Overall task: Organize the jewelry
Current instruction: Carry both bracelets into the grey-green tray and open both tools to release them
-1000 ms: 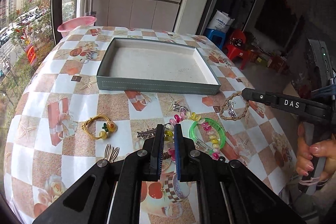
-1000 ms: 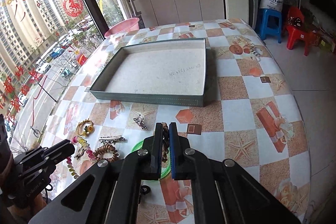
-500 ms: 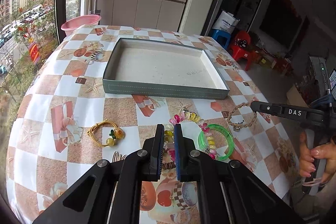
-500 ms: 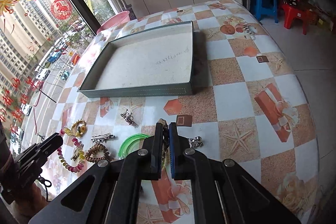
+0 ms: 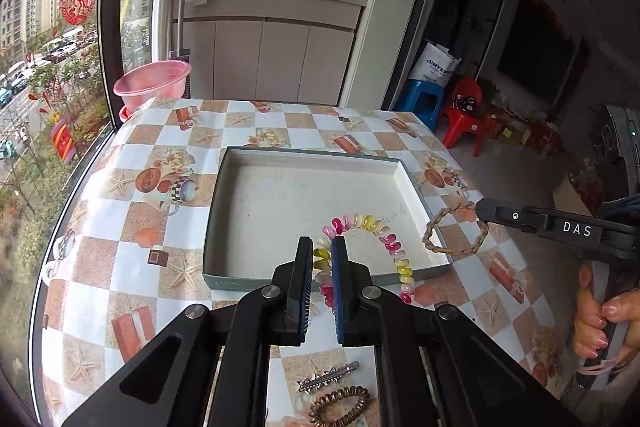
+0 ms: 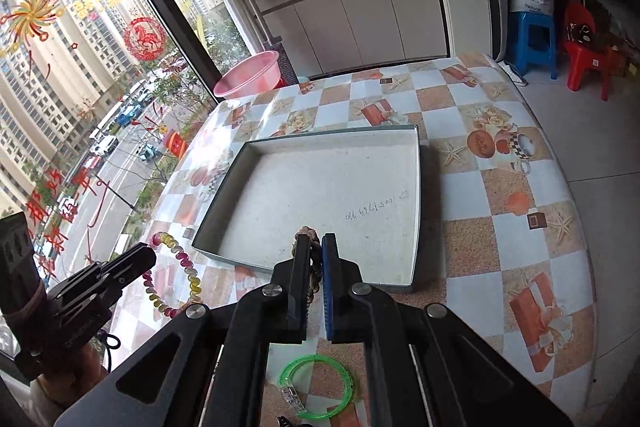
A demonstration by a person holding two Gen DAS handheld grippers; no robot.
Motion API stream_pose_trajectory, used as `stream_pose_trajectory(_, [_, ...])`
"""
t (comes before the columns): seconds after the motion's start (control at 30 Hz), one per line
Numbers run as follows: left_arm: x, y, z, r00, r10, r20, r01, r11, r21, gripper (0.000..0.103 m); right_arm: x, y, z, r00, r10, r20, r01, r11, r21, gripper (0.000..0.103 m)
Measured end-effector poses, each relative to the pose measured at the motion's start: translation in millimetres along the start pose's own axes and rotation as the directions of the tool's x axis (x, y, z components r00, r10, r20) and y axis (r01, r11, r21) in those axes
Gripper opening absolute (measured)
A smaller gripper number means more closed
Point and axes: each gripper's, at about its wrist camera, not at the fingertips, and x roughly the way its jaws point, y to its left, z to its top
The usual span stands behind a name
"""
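Note:
A grey tray [image 5: 224,219] with a pale floor lies on the checked table; it also shows in the right wrist view [image 6: 416,227]. My left gripper [image 5: 321,247] is shut on a pink and yellow beaded bracelet [image 5: 384,237], held in the air over the tray's near edge; the bracelet also shows in the right wrist view [image 6: 188,267]. My right gripper [image 6: 315,247] is shut on a braided brown rope bracelet [image 5: 440,247], held above the tray's right near corner; only a bit of it [image 6: 316,271] shows between the right fingers.
On the table near me lie a silver hair clip [image 5: 328,381], a brown coil hair tie [image 5: 340,405] and a green bangle [image 6: 316,387]. A pink basin [image 5: 152,83] stands beyond the table's far left corner. Red and blue stools [image 5: 460,107] stand on the floor at right.
Both grippers have risen off the table and moved toward the tray, each lifting its bracelet. The green bangle, hair clip and coil tie stay on the table.

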Motion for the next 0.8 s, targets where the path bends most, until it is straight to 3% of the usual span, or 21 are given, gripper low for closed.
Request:
stream_pose_trajectory(0.17, [40, 7, 35, 0.999, 0.038, -0.002, -0.038, 0.999, -0.004, 0.022, 30, -2, 39, 1.000, 0.014, 0.003, -0.014, 1.000, 0.022, 0.006])
stream_pose_trajectory(0.37, [109, 19, 53, 0.994, 0.080, -0.071, -0.081, 0.997, -0.017, 0.022, 79, -16, 67, 1.000, -0.012, -0.020, 0.013, 0.999, 0.037, 0.006])
stream_pose_trajectory(0.57, [171, 28, 44, 0.978, 0.136, -0.158, -0.140, 0.990, -0.015, 0.022, 127, -40, 68, 0.998, -0.031, -0.059, 0.037, 0.995, 0.090, 0.006])
stream_pose_trajectory(0.7, [190, 27, 38, 0.969, 0.172, -0.176, -0.172, 0.985, 0.013, 0.022, 155, -59, 63, 0.993, -0.073, -0.095, 0.082, 0.991, 0.101, 0.006])
stream_pose_trajectory(0.8, [200, 23, 35, 0.956, 0.237, -0.172, -0.229, 0.971, 0.066, 0.022, 171, -68, 59, 0.987, -0.109, -0.119, 0.121, 0.988, 0.098, 0.006])
